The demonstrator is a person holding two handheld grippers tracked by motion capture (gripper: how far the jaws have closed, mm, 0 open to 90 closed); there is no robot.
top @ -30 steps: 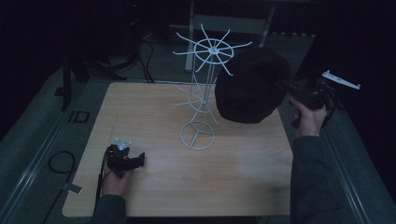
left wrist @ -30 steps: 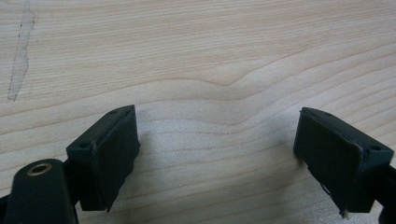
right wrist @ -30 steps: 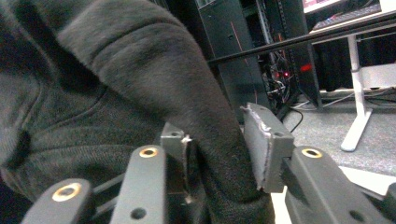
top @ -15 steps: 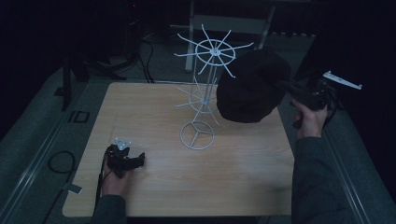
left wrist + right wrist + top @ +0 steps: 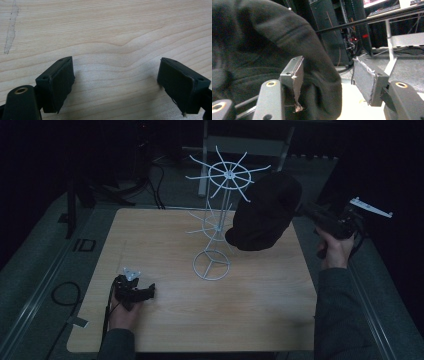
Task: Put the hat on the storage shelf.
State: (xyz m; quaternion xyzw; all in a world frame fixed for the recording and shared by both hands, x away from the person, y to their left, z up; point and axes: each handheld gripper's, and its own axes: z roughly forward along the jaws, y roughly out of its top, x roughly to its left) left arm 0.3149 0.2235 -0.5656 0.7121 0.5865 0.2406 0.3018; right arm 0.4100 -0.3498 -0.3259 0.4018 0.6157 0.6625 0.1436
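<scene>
A black cap (image 5: pixel 265 210) hangs at the right side of a white wire rack (image 5: pixel 220 220), against the upper ring of spokes (image 5: pixel 229 172). My right gripper (image 5: pixel 306 211) reaches the cap's right side from off the table's right edge. In the right gripper view the cap's fabric (image 5: pixel 262 50) lies against one pad and partly across the gap of the right gripper (image 5: pixel 328 77), whose jaws stand apart and open. My left gripper (image 5: pixel 147 291) rests on the wooden table (image 5: pixel 260 305) at the front left. Its jaws are wide open over bare wood, the left gripper (image 5: pixel 116 82) holding nothing.
The rack's round wire base (image 5: pixel 211 265) stands mid-table, with a lower ring of spokes (image 5: pixel 212 226) above it. A cable (image 5: pixel 62 292) loops on the floor at the left. A dark metal stand (image 5: pixel 392 40) and equipment lie behind the table.
The cap and my right gripper have edged slightly left toward the rack. The left gripper has stayed put.
</scene>
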